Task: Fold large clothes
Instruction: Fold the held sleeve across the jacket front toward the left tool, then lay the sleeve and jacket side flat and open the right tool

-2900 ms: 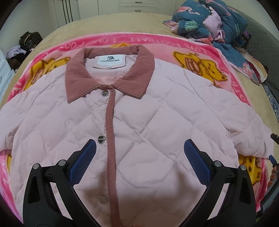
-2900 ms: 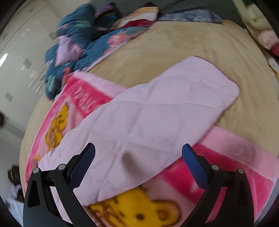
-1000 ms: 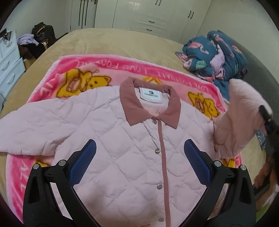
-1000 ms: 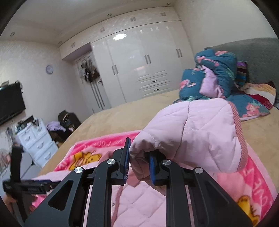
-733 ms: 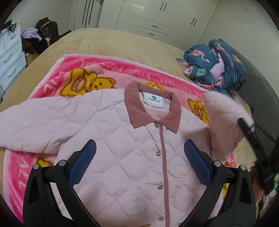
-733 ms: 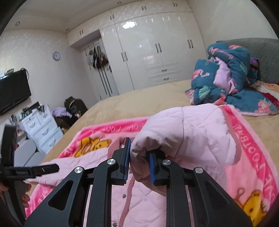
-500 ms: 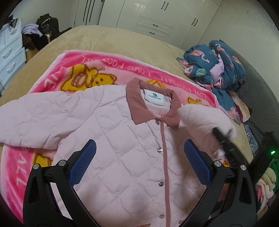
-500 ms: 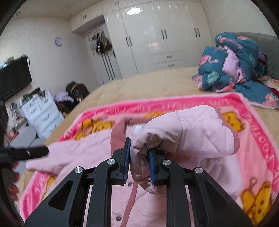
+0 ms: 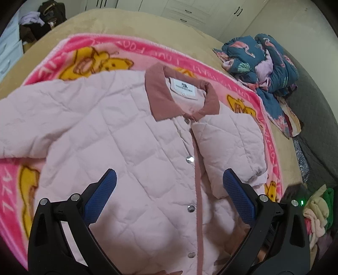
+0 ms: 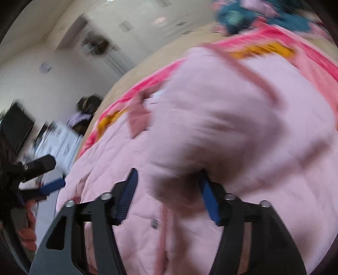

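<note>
A pale pink quilted jacket (image 9: 131, 152) with a dusty-rose collar (image 9: 157, 93) lies face up, snapped shut, on a pink cartoon blanket (image 9: 101, 50). Its right sleeve (image 9: 230, 148) is folded over the front beside the placket; the other sleeve (image 9: 31, 124) stretches out to the left. My left gripper (image 9: 169, 179) hangs open just above the jacket's chest, holding nothing. In the blurred right wrist view my right gripper (image 10: 169, 190) has its jaws opening. The sleeve end (image 10: 221, 127) bulges between and above them, and the pads no longer pinch it. My left gripper (image 10: 42, 175) shows at the left there.
The blanket covers a tan bed (image 9: 118, 23). A heap of blue patterned bedding (image 9: 264, 59) sits at the far right corner. A pile of clothes (image 9: 316, 211) lies off the bed's right side. A pale dresser (image 9: 8, 52) and a dark bag (image 9: 48, 8) stand at the far left.
My right gripper swung the lifted sleeve down and across onto the jacket front, then its jaws parted from the cuff. My left gripper sank closer to the jacket.
</note>
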A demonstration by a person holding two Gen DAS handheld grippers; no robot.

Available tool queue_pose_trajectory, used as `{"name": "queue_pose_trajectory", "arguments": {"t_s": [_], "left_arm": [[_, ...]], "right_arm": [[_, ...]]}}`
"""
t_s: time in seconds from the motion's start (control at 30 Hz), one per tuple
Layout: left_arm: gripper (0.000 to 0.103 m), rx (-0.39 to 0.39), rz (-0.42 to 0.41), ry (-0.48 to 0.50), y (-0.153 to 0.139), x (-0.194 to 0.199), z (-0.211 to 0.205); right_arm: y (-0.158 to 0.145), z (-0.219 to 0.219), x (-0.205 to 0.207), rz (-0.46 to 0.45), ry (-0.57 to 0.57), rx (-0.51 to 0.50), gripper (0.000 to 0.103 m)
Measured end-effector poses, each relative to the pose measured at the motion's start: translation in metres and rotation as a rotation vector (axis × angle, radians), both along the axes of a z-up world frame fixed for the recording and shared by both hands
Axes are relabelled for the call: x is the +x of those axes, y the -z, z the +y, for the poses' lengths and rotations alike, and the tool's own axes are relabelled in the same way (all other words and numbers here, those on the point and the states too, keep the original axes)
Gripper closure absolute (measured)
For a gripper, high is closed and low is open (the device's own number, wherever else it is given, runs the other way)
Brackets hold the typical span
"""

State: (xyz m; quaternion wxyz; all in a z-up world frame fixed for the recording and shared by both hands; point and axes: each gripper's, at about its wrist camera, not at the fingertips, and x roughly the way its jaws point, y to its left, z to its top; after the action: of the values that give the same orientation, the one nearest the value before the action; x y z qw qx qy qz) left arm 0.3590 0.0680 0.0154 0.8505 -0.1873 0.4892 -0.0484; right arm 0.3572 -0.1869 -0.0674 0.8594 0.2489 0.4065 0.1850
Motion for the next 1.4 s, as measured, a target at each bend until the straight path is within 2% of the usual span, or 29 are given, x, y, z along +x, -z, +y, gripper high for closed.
{"name": "queue_pose_trajectory", "arguments": {"t_s": [0.07, 0.13, 0.2, 0.27, 0.3, 0.4, 0.53, 0.63, 0.8, 0.93, 1.0, 1.13, 1.17, 1.2, 1.27, 1.3, 1.33, 1.4], "left_arm": [[0.009, -0.021, 0.008, -0.003, 0.004, 0.001, -0.001], [0.009, -0.046, 0.018, -0.006, 0.006, 0.003, -0.003], [0.009, -0.094, 0.021, -0.016, 0.005, 0.003, -0.001], [0.009, -0.150, 0.013, -0.026, 0.002, 0.003, 0.003], [0.009, -0.178, 0.003, -0.037, 0.000, 0.002, 0.007], [0.009, -0.206, -0.014, -0.057, -0.007, 0.000, 0.017], [0.009, -0.211, -0.025, -0.080, -0.012, 0.000, 0.032], [0.009, -0.230, -0.027, -0.095, -0.013, -0.002, 0.041], [0.009, -0.233, -0.006, -0.098, -0.003, 0.000, 0.047], [0.009, -0.240, 0.027, -0.090, 0.017, 0.003, 0.049], [0.009, -0.238, 0.052, -0.089, 0.032, 0.007, 0.049], [0.010, -0.237, 0.115, -0.116, 0.066, 0.015, 0.051], [0.014, -0.222, 0.125, -0.127, 0.072, 0.016, 0.051], [0.024, -0.210, 0.129, -0.132, 0.077, 0.017, 0.051], [0.036, -0.182, 0.128, -0.131, 0.087, 0.017, 0.049], [0.051, -0.146, 0.127, -0.134, 0.088, 0.017, 0.048], [0.058, -0.105, 0.124, -0.134, 0.089, 0.017, 0.046], [0.091, -0.049, 0.109, -0.136, 0.088, 0.015, 0.046]], "right_arm": [[0.000, -0.017, -0.009, -0.012, 0.047, 0.078, 0.044], [-0.003, -0.026, -0.017, -0.047, 0.075, 0.089, 0.045], [-0.012, -0.024, -0.017, -0.101, 0.055, 0.098, 0.061], [-0.020, -0.013, -0.014, -0.128, 0.016, 0.075, 0.068], [-0.025, -0.005, -0.014, -0.161, -0.013, 0.051, 0.078], [-0.038, 0.020, -0.016, -0.234, -0.101, -0.019, 0.090], [-0.043, 0.060, -0.016, -0.259, -0.236, -0.093, 0.090], [-0.038, 0.088, -0.018, -0.237, -0.316, -0.148, 0.090], [-0.021, 0.112, -0.026, -0.175, -0.411, -0.168, 0.089], [-0.027, 0.101, -0.037, -0.188, -0.429, -0.200, 0.085], [-0.031, 0.086, -0.034, -0.187, -0.406, -0.215, 0.072], [-0.041, 0.041, -0.026, -0.168, -0.343, -0.216, 0.065], [-0.043, 0.027, -0.027, -0.166, -0.320, -0.221, 0.063], [-0.044, 0.020, -0.026, -0.167, -0.308, -0.223, 0.062], [-0.047, 0.000, -0.029, -0.170, -0.268, -0.229, 0.062], [-0.048, -0.009, -0.030, -0.170, -0.247, -0.231, 0.061], [-0.048, -0.019, -0.030, -0.167, -0.217, -0.233, 0.060], [-0.047, -0.034, -0.028, -0.160, -0.172, -0.242, 0.058]]}}
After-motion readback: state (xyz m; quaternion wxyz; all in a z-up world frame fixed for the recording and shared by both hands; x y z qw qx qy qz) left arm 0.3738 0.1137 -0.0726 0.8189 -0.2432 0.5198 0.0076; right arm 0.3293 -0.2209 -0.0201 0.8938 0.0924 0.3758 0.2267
